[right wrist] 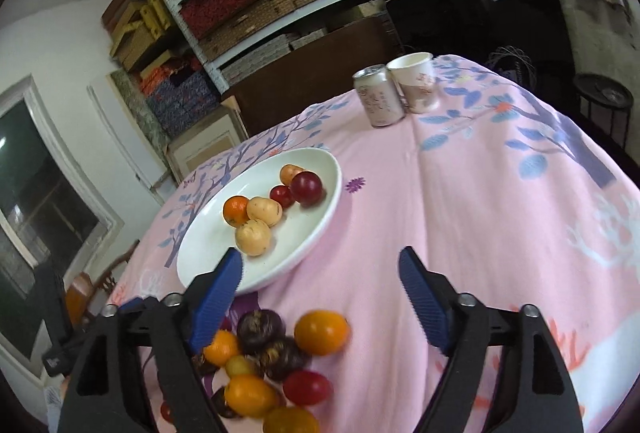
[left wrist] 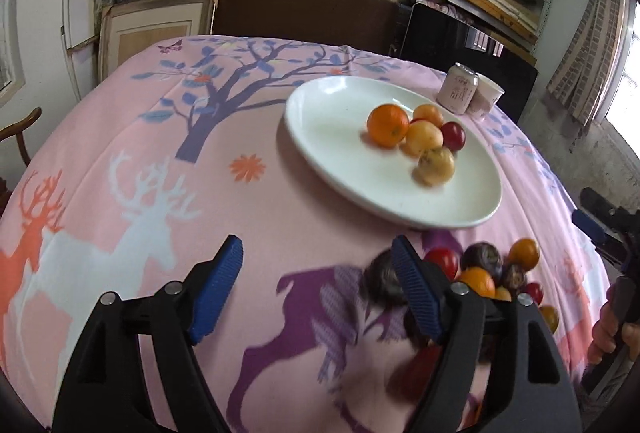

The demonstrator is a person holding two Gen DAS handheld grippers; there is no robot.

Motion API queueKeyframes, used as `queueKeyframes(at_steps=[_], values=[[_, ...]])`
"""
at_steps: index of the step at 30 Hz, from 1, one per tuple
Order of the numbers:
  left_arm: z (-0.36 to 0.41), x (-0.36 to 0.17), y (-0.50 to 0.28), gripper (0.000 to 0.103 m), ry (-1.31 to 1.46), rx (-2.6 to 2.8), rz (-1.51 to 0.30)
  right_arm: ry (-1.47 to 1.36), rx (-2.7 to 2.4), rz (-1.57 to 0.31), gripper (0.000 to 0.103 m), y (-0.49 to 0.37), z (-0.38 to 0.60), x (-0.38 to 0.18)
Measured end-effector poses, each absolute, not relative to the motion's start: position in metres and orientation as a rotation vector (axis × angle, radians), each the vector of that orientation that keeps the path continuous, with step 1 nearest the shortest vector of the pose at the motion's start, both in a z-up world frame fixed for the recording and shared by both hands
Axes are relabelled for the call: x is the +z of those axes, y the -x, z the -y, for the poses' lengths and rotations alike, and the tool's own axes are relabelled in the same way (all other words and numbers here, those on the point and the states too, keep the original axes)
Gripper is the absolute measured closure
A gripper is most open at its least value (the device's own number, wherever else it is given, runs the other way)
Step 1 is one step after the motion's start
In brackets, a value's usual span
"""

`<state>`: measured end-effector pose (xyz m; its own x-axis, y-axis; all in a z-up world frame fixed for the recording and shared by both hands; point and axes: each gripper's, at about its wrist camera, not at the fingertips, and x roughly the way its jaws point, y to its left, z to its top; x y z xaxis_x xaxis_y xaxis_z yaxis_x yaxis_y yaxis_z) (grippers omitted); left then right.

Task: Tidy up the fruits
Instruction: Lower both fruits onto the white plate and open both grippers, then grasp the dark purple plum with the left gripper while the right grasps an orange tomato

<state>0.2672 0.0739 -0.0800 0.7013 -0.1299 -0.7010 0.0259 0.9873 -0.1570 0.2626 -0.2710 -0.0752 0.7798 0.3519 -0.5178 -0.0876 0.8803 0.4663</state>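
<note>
A white plate [left wrist: 320, 121] on the pink tablecloth holds an orange [left wrist: 387, 125], several pale yellow fruits and a dark red one. A pile of loose fruit [left wrist: 480, 265], orange, red and dark purple, lies on the cloth in front of the plate. My left gripper [left wrist: 318, 249] is open and empty, its right finger over the pile's left edge. In the right wrist view the plate [right wrist: 208, 245] is at centre left. There my right gripper [right wrist: 320, 259] is open and empty above the loose fruit [right wrist: 320, 331], and its left finger overlaps the plate's near rim.
A drink can [right wrist: 378, 97] and a paper cup [right wrist: 416, 83] stand together at the table's far edge. Behind the table are shelves of stacked boxes. A wooden chair [left wrist: 20, 129] stands at the left. A person's hand [left wrist: 608, 333] shows at the right edge.
</note>
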Motion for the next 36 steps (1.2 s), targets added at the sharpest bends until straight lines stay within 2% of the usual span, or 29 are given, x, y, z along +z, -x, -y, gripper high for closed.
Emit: queueKeyframes(at_steps=[4,19,22,24,27,32,36], values=[[-0.065,-0.08,-0.254,0.024,0.113,-0.104,-0.763,-0.478,0.224,-0.642,0.015,-0.25,0.281,-0.083],[-0.019,-0.1,-0.278,0.024,-0.086,-0.131,-0.824,-0.512,0.222,-0.675,0.014,-0.255,0.284,-0.09],[-0.018,-0.105,-0.282,0.014,-0.107,-0.118,-0.84,-0.508,0.227,-0.68,0.014,-0.256,0.282,-0.089],[-0.023,-0.103,-0.28,0.013,-0.112,-0.106,-0.83,-0.505,0.226,-0.683,0.014,-0.256,0.282,-0.09],[-0.04,-0.099,-0.271,0.013,-0.162,0.002,-0.795,-0.516,0.225,-0.679,0.014,-0.256,0.284,-0.089],[-0.064,-0.096,-0.272,0.015,-0.034,-0.022,-0.822,-0.535,0.233,-0.676,0.014,-0.255,0.287,-0.089],[-0.051,-0.101,-0.273,0.028,-0.046,-0.095,-0.836,-0.527,0.241,-0.676,0.014,-0.255,0.285,-0.088]])
